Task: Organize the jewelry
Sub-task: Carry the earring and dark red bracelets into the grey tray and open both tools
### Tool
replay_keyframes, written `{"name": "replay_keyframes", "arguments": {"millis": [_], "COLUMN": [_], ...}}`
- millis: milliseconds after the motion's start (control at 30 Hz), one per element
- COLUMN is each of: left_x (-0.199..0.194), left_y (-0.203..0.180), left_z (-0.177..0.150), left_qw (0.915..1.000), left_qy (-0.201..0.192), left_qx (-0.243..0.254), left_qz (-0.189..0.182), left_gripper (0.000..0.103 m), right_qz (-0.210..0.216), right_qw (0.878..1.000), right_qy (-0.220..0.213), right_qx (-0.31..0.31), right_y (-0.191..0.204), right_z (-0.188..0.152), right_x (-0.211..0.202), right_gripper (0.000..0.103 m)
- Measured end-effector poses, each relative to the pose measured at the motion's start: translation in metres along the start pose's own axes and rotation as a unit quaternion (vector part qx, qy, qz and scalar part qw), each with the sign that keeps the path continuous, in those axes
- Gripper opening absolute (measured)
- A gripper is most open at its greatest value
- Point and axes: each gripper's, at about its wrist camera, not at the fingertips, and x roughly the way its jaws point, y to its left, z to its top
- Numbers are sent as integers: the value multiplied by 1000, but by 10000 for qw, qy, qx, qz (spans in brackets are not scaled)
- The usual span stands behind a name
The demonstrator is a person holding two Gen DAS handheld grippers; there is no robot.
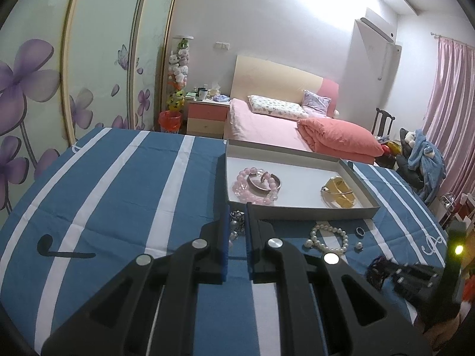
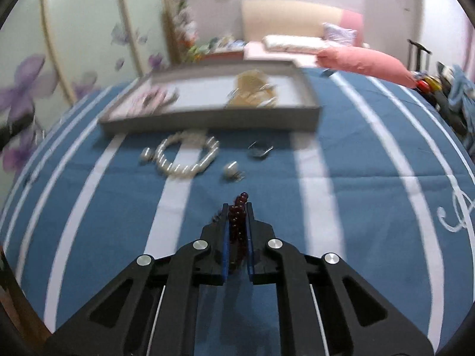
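Observation:
A shallow grey tray (image 1: 299, 207) (image 2: 207, 124) lies on the blue striped cloth. It holds a pink bead bracelet (image 1: 252, 195), a metal bangle (image 1: 264, 182) and a gold piece (image 1: 338, 191). On the cloth lie a pearl bracelet (image 1: 329, 238) (image 2: 185, 155), a ring (image 1: 360, 231) and a pearl earring (image 1: 359, 246) (image 2: 231, 169). My left gripper (image 1: 237, 212) is shut on a dark beaded piece (image 1: 236, 222) just before the tray. My right gripper (image 2: 237, 207) is shut on a dark red bead bracelet (image 2: 237, 222), held above the cloth.
The table cloth (image 1: 118, 195) has wide room at the left. My right gripper shows in the left wrist view (image 1: 415, 276) at the right edge. A bed (image 1: 282, 124), a nightstand (image 1: 207, 117) and a wardrobe (image 1: 89, 59) stand behind.

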Motion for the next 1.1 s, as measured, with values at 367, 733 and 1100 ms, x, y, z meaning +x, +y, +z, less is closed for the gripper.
{"name": "replay_keyframes", "arguments": {"millis": [367, 733, 1100], "left_x": [-15, -30, -40], "left_y": [-16, -32, -53], "left_z": [4, 9, 4], "left_qw": [9997, 9982, 9943], "left_qy": [-202, -492, -824], "left_qx": [125, 298, 674], "left_qz": [-87, -149, -39], "left_gripper": [10, 10, 10], "right_qz": [297, 354, 263], "right_qw": [9881, 9719, 9603], "right_qy": [-1511, -2320, -2769], "right_qx": [14, -164, -200], "right_y": [-5, 3, 4], "right_z": [30, 38, 41], "right_x": [-57, -85, -92], "right_gripper": [10, 10, 10]}}
